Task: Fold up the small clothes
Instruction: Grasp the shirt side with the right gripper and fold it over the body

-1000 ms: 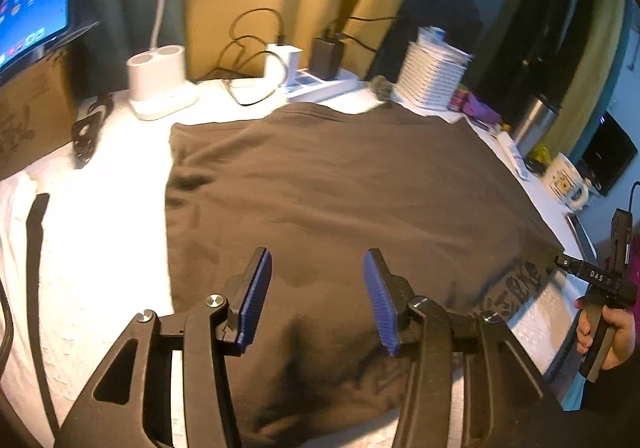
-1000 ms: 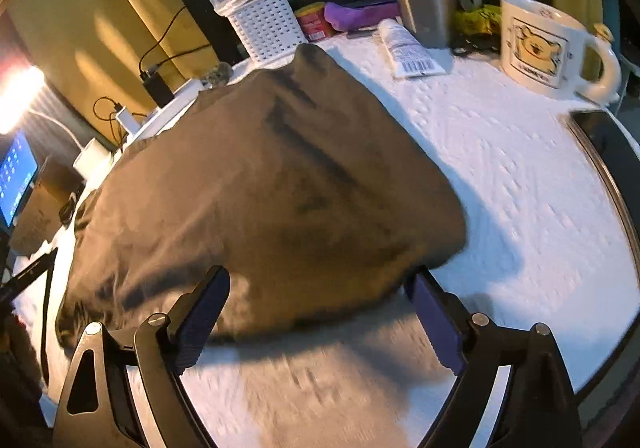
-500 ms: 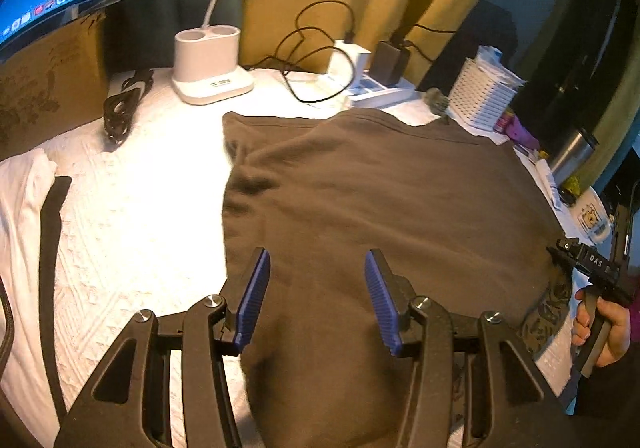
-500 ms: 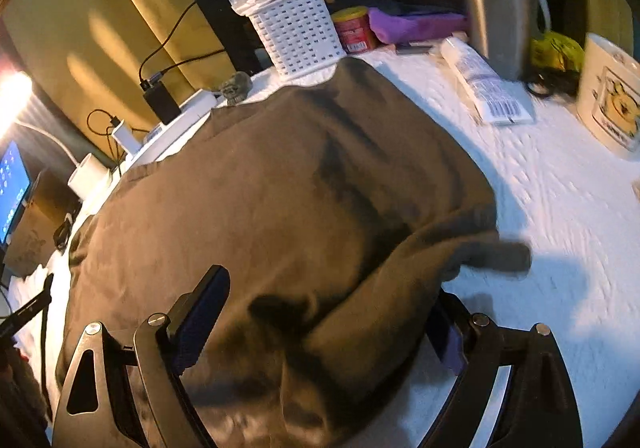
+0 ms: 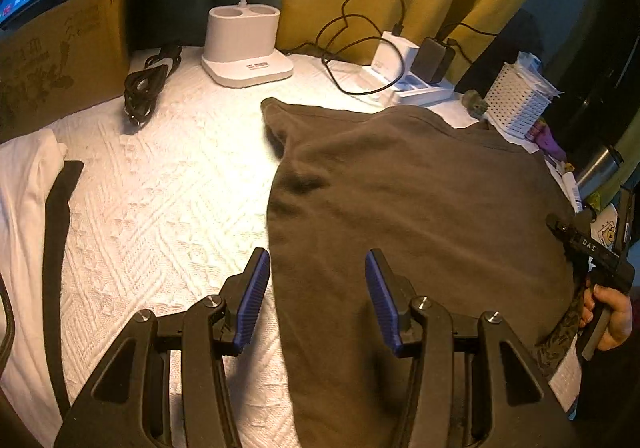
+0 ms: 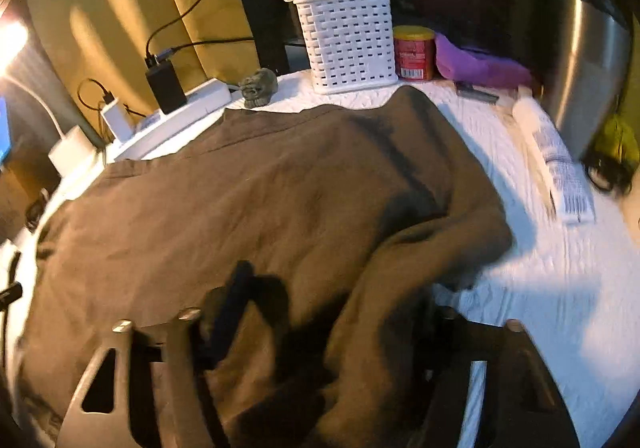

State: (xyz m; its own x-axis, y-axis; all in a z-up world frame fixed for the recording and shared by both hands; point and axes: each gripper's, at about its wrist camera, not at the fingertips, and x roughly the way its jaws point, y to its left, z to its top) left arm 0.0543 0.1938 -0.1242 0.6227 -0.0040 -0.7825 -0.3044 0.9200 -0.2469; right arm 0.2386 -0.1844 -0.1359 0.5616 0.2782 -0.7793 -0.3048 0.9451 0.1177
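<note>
Closing the right claw point(image 6: 324, 312) on a raised ridge of the brown T-shirt point(image 5: 420, 208), cloth lying between the jaws, pads not clearly pressing yet. Hovering the left claw point(image 5: 316, 296) half spread over the shirt's left edge, pinching nothing. Better gathering only the edge layer before lifting. Lying mostly flat on the white textured worktop point(image 5: 168, 208), sleeve pointing to the power strip point(image 5: 416, 92), right side bunching.

Ahead of my left gripper point(image 5: 316, 302) I see the white textured table cover point(image 5: 168, 208) carrying the brown garment point(image 5: 400, 228), a white charging stand point(image 5: 246, 44), coiled black cable point(image 5: 146, 86), power strip point(image 5: 416, 90) and white basket point(image 6: 346, 44).
</note>
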